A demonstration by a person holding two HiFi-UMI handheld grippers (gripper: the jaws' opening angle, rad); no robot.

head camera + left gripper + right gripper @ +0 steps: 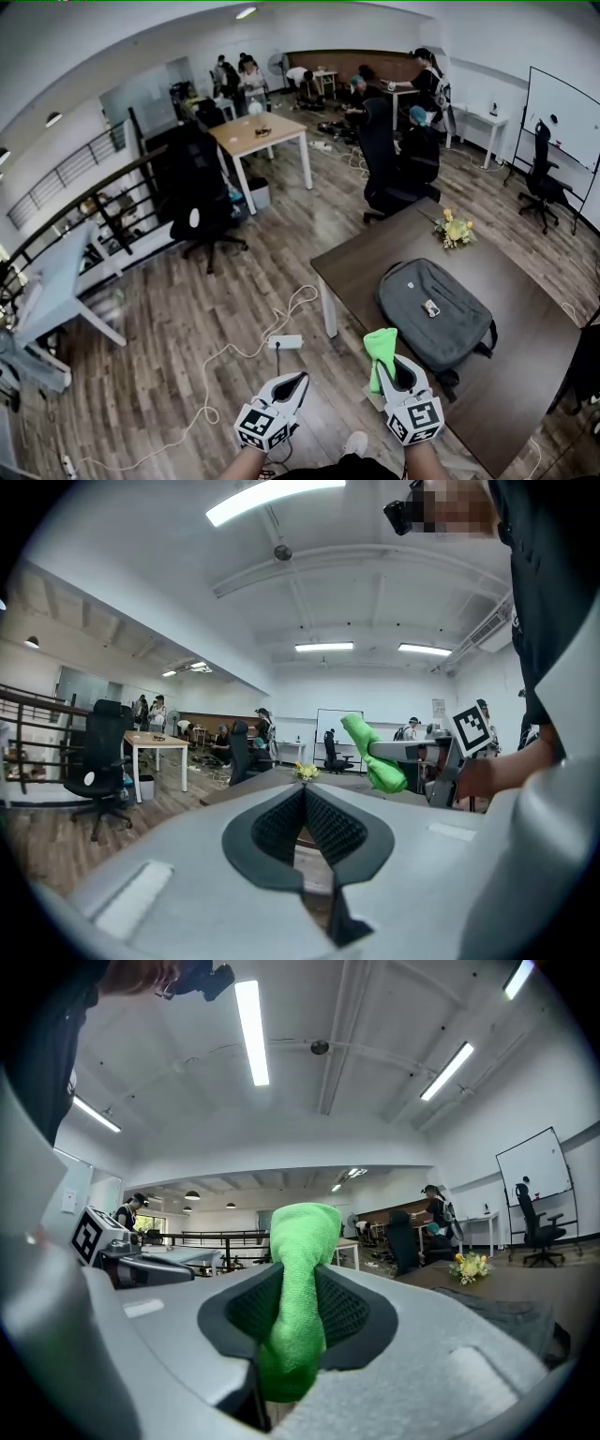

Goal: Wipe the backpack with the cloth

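**Cloth in the right jaws, backpack not yet touched**

The person stands at the near corner of the dark tabletop (511, 281) with both grippers held low in front of the body. The right gripper (298, 1283) has its jaws clamped on a bright green cloth (300, 1237). The cloth is bunched into a thick roll that stands up out of the jaws, with a lump hanging below them. Holding it gathered like that looks meant to leave a padded end free for rubbing, though a wad this tight would probably wipe only a narrow strip at a time.

The left gripper (305, 803) has its jaws brought together on nothing, and its own view shows only the ribbed pads meeting. It hangs beside the right one over the wooden floor, off the tabletop edge. My guess is that it is kept spare to steady the bag once wiping starts.

The grey backpack (436, 314) lies flat on the tabletop just beyond the right gripper, front panel up, with a small tag showing near its middle. Lying flat, it offers its broadest face to the cloth. The cloth is near the bag's lower corner but apart from it, so I judge that wiping has not begun.

A small bunch of yellow flowers (455, 228) sits further along the tabletop, well clear of the bag. A white power strip (285, 342) and its cable lie on the floor beyond the left gripper. People are busy at desks at the far end of the room.
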